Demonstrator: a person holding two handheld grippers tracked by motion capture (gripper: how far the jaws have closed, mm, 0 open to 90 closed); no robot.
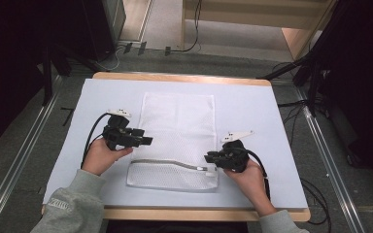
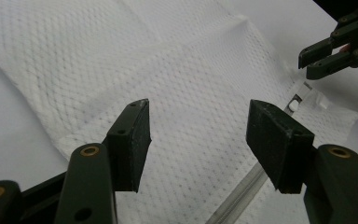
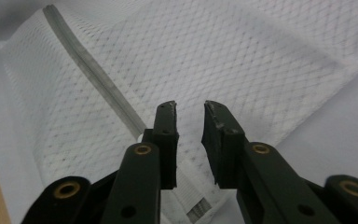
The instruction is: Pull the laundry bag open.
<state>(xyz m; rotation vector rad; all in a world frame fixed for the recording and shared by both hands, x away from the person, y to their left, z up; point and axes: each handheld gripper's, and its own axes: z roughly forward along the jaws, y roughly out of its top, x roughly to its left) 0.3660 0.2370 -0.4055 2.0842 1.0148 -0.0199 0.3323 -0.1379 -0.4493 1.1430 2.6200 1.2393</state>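
A mesh bag [image 1: 177,141] lies on the table [image 1: 97,97], centred. The left gripper [image 1: 145,141] sits at its nine o'clock edge, the right gripper [image 1: 209,158] at four o'clock.

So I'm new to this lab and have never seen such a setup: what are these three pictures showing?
A person sits at a table with a hand-held two-jaw tool in each hand. The wide picture looks down from above; the other two come from cameras riding on each tool. A white mesh laundry bag lies flat, its zipper near the person. The left gripper hangs open over the mesh. The right gripper, jaws narrowed with a gap, is near the zipper's end. Nothing is held.
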